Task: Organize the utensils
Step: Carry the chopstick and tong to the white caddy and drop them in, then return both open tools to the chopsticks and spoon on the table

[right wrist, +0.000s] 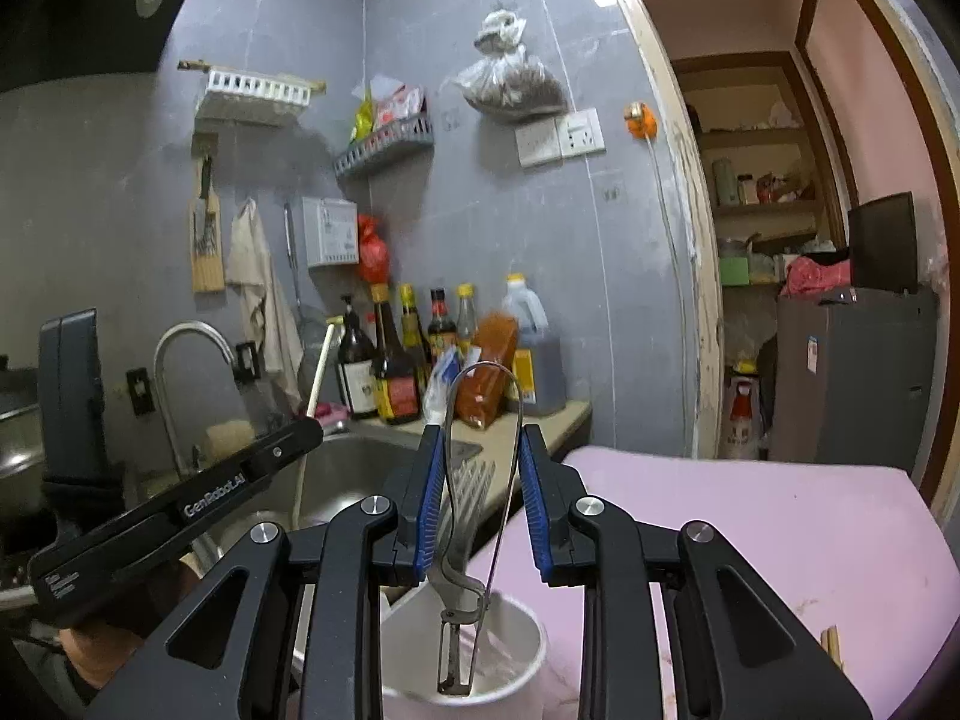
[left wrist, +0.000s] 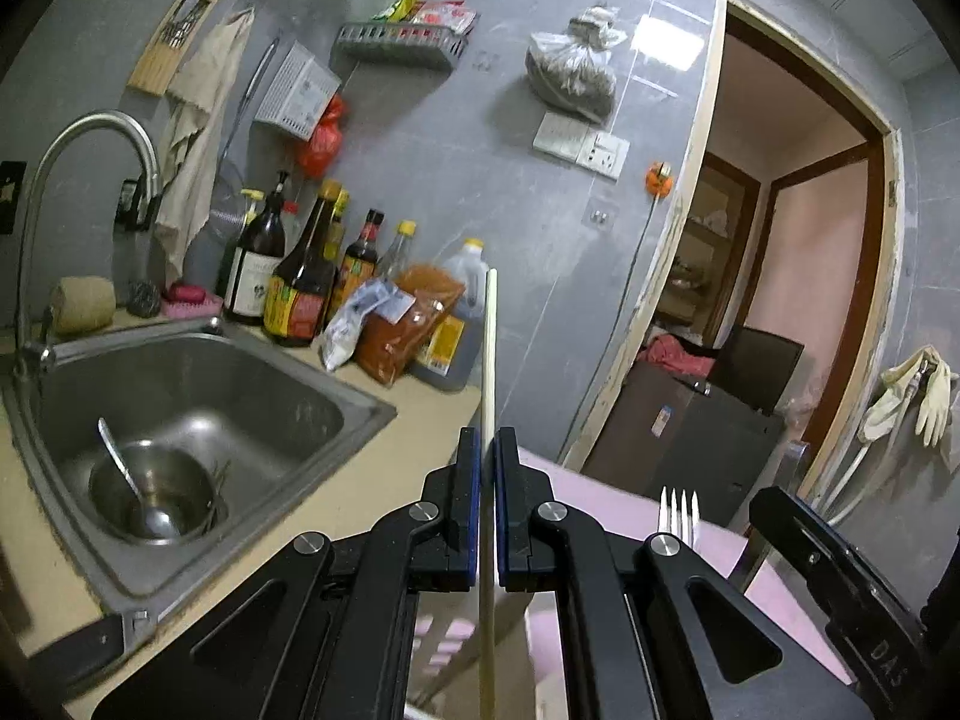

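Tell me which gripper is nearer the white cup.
Right. The right gripper hangs just above the white cup, holding a metal peeler whose blade end dips inside it. The left gripper, clamped on a chopstick, sits off toward the sink.

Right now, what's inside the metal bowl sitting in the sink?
A metal spoon leans in the bowl, its scoop at the bottom. Otherwise the visible inside looks empty; the near inner wall is hidden by the rim.
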A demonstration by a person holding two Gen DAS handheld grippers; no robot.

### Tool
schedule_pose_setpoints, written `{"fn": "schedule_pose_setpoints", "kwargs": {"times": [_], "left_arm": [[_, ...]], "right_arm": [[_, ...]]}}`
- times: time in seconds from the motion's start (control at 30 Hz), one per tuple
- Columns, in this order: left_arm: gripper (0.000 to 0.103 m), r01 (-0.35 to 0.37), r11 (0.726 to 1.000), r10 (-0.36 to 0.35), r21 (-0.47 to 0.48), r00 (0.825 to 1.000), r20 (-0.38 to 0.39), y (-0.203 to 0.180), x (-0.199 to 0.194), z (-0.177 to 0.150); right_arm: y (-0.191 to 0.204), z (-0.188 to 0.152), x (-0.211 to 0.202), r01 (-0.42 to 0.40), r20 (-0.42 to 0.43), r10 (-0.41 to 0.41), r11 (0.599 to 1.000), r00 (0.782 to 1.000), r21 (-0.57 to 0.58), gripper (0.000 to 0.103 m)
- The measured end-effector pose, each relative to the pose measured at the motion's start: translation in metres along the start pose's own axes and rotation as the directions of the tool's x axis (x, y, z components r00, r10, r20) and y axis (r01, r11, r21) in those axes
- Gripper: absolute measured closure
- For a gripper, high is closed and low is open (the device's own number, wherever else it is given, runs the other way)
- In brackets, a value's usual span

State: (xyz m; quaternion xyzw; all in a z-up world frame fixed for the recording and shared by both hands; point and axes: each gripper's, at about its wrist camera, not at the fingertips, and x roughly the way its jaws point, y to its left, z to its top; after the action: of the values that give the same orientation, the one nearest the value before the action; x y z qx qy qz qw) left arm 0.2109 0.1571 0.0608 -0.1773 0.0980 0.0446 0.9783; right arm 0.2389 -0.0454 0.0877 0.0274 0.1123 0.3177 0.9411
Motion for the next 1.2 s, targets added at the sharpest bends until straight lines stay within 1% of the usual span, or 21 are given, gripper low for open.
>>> {"fn": "schedule_pose_setpoints", "kwargs": {"times": [0.23, 0.3, 0.33, 0.4, 0.43, 0.53, 0.57, 0.6, 0.63, 0.67, 0.73, 0.77, 0.8, 0.83, 0.9, 0.97, 1.03, 1.1, 1.17, 1.2], "left_arm": [[0.098, 0.001, 0.999, 0.001, 0.033, 0.998, -0.056, -0.006, -0.009, -0.011], [0.091, 0.008, 0.999, -0.005, 0.035, 0.997, -0.073, -0.006, -0.012, -0.013], [0.088, 0.019, 0.999, -0.016, 0.032, 0.997, -0.076, -0.006, -0.015, -0.014], [0.07, 0.027, 0.999, -0.025, 0.024, 0.997, -0.075, -0.007, -0.021, -0.014], [0.067, 0.033, 0.999, -0.032, 0.013, 0.997, -0.071, -0.007, -0.025, -0.014], [0.066, 0.044, 0.999, -0.044, -0.003, 0.997, -0.071, -0.009, -0.032, -0.009], [0.063, 0.039, 0.999, -0.039, 0.003, 0.997, -0.071, -0.011, -0.034, -0.008], [0.057, 0.037, 0.999, -0.036, 0.009, 0.997, -0.07, -0.013, -0.037, -0.006], [0.054, 0.037, 0.999, -0.035, 0.018, 0.997, -0.068, -0.017, -0.039, -0.004], [0.049, 0.041, 0.999, -0.039, 0.025, 0.997, -0.063, -0.021, -0.043, -0.003], [0.046, 0.046, 0.998, -0.044, 0.04, 0.997, -0.058, -0.029, -0.046, -0.001], [0.042, 0.049, 0.998, -0.046, 0.049, 0.997, -0.058, -0.033, -0.047, 0.0], [0.039, 0.052, 0.997, -0.049, 0.064, 0.997, -0.057, -0.039, -0.049, 0.001], [0.037, 0.053, 0.996, -0.049, 0.074, 0.997, -0.057, -0.042, -0.05, 0.001], [0.028, 0.063, 0.994, -0.058, 0.091, 0.997, -0.057, -0.05, -0.053, 0.0], [0.023, 0.075, 0.991, -0.069, 0.106, 0.996, -0.06, -0.058, -0.056, 0.0], [0.017, 0.084, 0.989, -0.077, 0.12, 0.995, -0.061, -0.064, -0.057, -0.001], [0.009, 0.091, 0.987, -0.083, 0.132, 0.995, -0.059, -0.07, -0.06, -0.003], [0.006, 0.096, 0.985, -0.089, 0.141, 0.994, -0.056, -0.076, -0.061, -0.006], [0.006, 0.097, 0.985, -0.09, 0.145, 0.994, -0.058, -0.078, -0.062, -0.006]], "right_arm": [[-0.003, -0.009, -0.002, -0.005, -0.055, 0.005, 1.0, 0.998, 0.007, 0.08], [-0.003, -0.01, -0.002, -0.01, -0.07, 0.011, 1.0, 0.997, 0.012, 0.08], [-0.003, -0.01, -0.003, -0.012, -0.074, 0.013, 1.0, 0.997, 0.013, 0.077], [-0.003, -0.009, -0.006, -0.016, -0.076, 0.017, 1.0, 0.997, 0.021, 0.073], [-0.003, -0.007, -0.007, -0.017, -0.074, 0.019, 1.0, 0.997, 0.024, 0.072], [-0.004, -0.003, -0.015, -0.016, -0.069, 0.018, 0.999, 0.997, 0.033, 0.07], [-0.005, 0.0, -0.02, -0.009, -0.066, 0.011, 0.999, 0.998, 0.039, 0.068], [-0.007, 0.001, -0.024, -0.005, -0.059, 0.007, 0.999, 0.998, 0.042, 0.064], [-0.008, 0.003, -0.031, 0.003, -0.046, -0.001, 0.999, 0.999, 0.043, 0.059], [-0.009, 0.006, -0.037, 0.017, -0.033, -0.016, 0.999, 0.999, 0.04, 0.056], [-0.013, 0.01, -0.048, 0.039, -0.009, -0.039, 0.999, 0.999, 0.031, 0.05], [-0.015, 0.012, -0.053, 0.051, 0.002, -0.051, 0.998, 0.999, 0.027, 0.049], [-0.017, 0.014, -0.059, 0.068, 0.014, -0.068, 0.997, 0.998, 0.022, 0.045], [-0.02, 0.016, -0.066, 0.084, 0.031, -0.084, 0.996, 0.996, 0.016, 0.038], [-0.025, 0.019, -0.08, 0.116, 0.063, -0.116, 0.993, 0.991, 0.006, 0.031], [-0.029, 0.021, -0.09, 0.141, 0.082, -0.14, 0.99, 0.987, -0.005, 0.027], [-0.034, 0.023, -0.101, 0.17, 0.098, -0.167, 0.985, 0.981, -0.017, 0.021], [-0.039, 0.022, -0.11, 0.2, 0.109, -0.196, 0.979, 0.975, -0.03, 0.017], [-0.044, 0.021, -0.117, 0.222, 0.116, -0.216, 0.974, 0.97, -0.042, 0.012], [-0.046, 0.02, -0.12, 0.228, 0.117, -0.222, 0.973, 0.968, -0.043, 0.007]]}}
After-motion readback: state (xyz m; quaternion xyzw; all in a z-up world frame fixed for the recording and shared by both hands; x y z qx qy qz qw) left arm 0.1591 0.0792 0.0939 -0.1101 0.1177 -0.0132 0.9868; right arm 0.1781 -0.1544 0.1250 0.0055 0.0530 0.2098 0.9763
